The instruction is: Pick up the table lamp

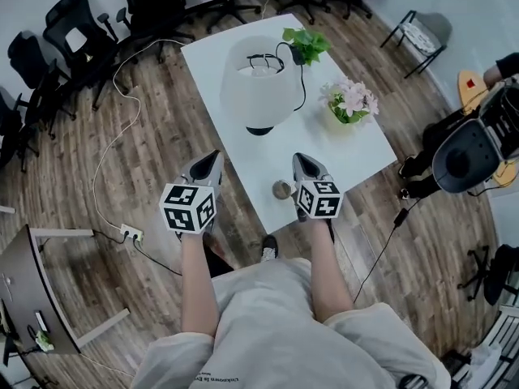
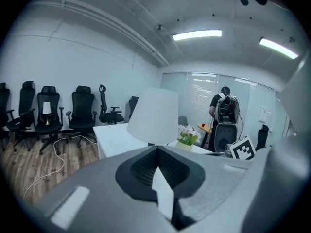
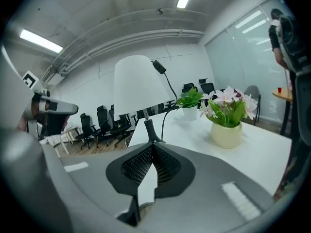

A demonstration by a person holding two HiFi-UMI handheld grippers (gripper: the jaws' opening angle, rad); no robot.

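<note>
The table lamp (image 1: 259, 83) stands on the white table (image 1: 357, 156), with a wide white shade, a black base (image 1: 259, 130) and a black cord running to the far edge. My left gripper (image 1: 214, 157) hangs beyond the table's left edge, short of the lamp, its jaws shut on nothing. My right gripper (image 1: 300, 159) is over the near part of the table, also shut and empty. The left gripper view has the shade (image 2: 154, 114) straight ahead above the shut left gripper (image 2: 157, 148). In the right gripper view the lamp (image 3: 138, 86) rises beyond the shut right gripper (image 3: 152, 144).
A green plant (image 1: 304, 45) and a pot of pink flowers (image 1: 350, 100) stand right of the lamp. A small round metal thing (image 1: 282, 189) lies by the right gripper. Black office chairs (image 1: 73, 31) line the far left. A white cable (image 1: 109, 152) trails over the wooden floor.
</note>
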